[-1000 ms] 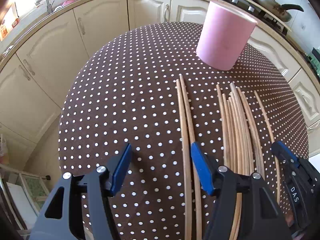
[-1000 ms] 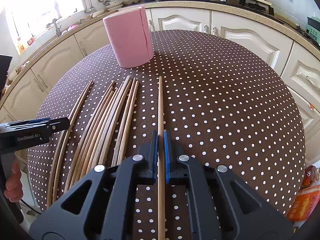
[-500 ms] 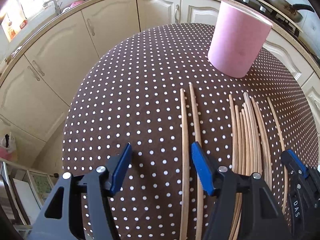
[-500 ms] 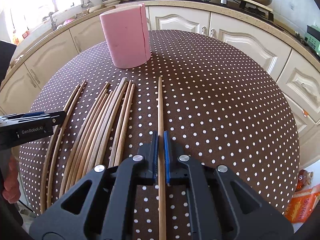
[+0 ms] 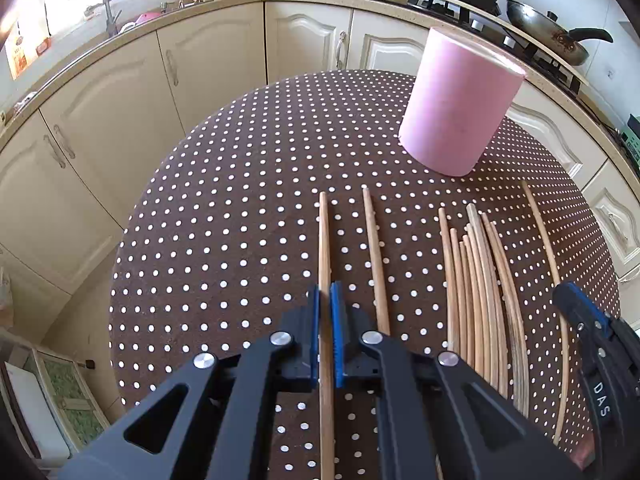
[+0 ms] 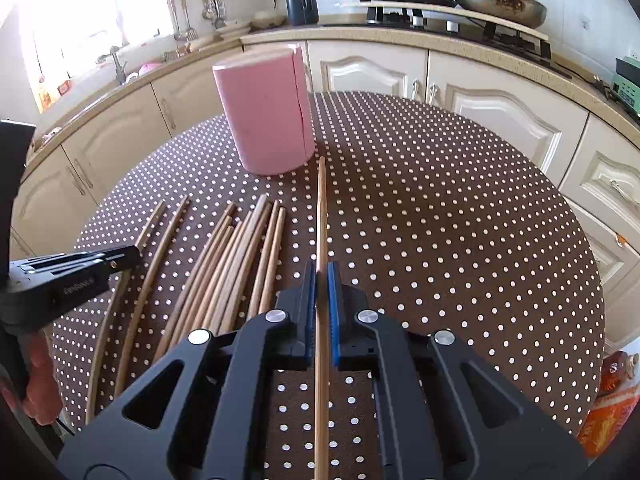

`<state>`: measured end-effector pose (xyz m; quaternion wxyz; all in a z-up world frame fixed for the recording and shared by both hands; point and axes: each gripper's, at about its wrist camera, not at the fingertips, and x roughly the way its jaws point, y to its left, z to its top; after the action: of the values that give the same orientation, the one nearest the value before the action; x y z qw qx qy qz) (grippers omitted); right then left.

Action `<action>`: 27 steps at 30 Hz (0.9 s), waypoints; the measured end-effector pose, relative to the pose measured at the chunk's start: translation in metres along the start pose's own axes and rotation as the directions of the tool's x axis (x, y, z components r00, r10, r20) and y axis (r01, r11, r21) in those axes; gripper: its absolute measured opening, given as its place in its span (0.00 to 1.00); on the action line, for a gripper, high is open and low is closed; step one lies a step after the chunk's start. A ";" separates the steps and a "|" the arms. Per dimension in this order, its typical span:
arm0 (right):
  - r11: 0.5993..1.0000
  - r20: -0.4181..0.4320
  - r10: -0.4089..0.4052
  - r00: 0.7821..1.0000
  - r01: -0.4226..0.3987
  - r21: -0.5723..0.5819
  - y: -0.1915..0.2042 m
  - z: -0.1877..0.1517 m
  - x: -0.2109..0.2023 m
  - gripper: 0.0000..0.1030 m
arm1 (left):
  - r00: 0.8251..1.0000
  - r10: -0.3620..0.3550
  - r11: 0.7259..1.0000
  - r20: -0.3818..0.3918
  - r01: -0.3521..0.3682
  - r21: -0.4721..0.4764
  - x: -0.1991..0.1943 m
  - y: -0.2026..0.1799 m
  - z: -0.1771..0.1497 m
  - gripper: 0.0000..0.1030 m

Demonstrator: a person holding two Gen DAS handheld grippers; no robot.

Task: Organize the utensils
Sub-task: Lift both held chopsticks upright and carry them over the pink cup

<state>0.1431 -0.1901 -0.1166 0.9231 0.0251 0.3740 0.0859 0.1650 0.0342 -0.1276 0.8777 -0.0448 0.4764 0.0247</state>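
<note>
Left wrist view
- Left gripper (image 5: pixel 325 300): lower centre of frame, blue pads clamped on a single chopstick (image 5: pixel 324 248) that runs straight up toward mid-frame.
- Neighbour stick (image 5: pixel 374 256): just right of the held one, apart from it, lying on the table.
- Chopstick bundle (image 5: pixel 476 292): right of centre, sticks packed side by side on the cloth.
- Pink cylinder holder (image 5: pixel 456 104): upper right, upright on the dotted tablecloth (image 5: pixel 240 220).
- Right gripper (image 5: pixel 592 344): lower right edge, seen side-on.

Right wrist view
- Right gripper (image 6: pixel 321 280): lower centre, jaws closed tight on one long chopstick (image 6: pixel 321 216); its far tip lies near the holder's base.
- Pink cylinder holder (image 6: pixel 266 108): upper centre-left, upright.
- Chopstick bundle (image 6: pixel 236 264): left of centre, flat on the cloth.
- Left gripper (image 6: pixel 128 256): left edge, over the outermost sticks.
- Hand (image 6: pixel 40 384): lower left corner, partly visible.
</note>
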 end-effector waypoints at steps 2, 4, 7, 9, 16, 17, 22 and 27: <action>1.000 0.024 0.012 1.000 -0.012 0.009 -0.001 0.001 -0.005 0.06 | 1.000 -0.009 1.000 0.018 0.009 0.012 -0.005 -0.003 -0.002 0.06; 0.999 0.058 0.029 0.998 -0.030 0.016 -0.002 0.003 -0.011 0.06 | 0.998 -0.045 0.999 0.048 0.044 0.028 -0.015 -0.007 -0.005 0.06; 0.998 0.123 0.055 0.991 -0.059 0.033 -0.004 0.005 -0.022 0.06 | 0.992 -0.068 0.997 0.104 0.064 0.040 -0.030 -0.011 -0.003 0.06; 0.995 0.149 0.081 0.985 -0.088 0.041 -0.006 0.009 -0.029 0.06 | 0.986 -0.086 0.996 0.140 0.080 0.046 -0.039 -0.011 -0.003 0.06; 0.988 0.226 0.127 0.966 -0.143 0.052 -0.010 0.023 -0.047 0.06 | 0.959 -0.138 0.990 0.248 0.131 0.045 -0.070 -0.013 0.008 0.06; 0.988 0.241 0.129 0.962 -0.145 0.049 -0.009 0.024 -0.051 0.06 | 0.955 -0.142 0.990 0.259 0.135 0.047 -0.073 -0.015 0.013 0.06; 0.987 0.300 0.133 0.944 -0.154 0.048 -0.008 0.034 -0.064 0.06 | 0.931 -0.160 0.987 0.328 0.150 0.055 -0.097 -0.017 0.028 0.06; 0.982 0.366 0.152 0.918 -0.181 0.045 -0.008 0.044 -0.079 0.06 | 0.902 -0.171 0.985 0.396 0.162 0.055 -0.119 -0.020 0.043 0.06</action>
<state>0.1188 -0.2109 -0.0318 0.9637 0.1080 0.1974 0.1435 0.1381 0.0190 -0.0037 0.9557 -0.0704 0.2822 -0.0465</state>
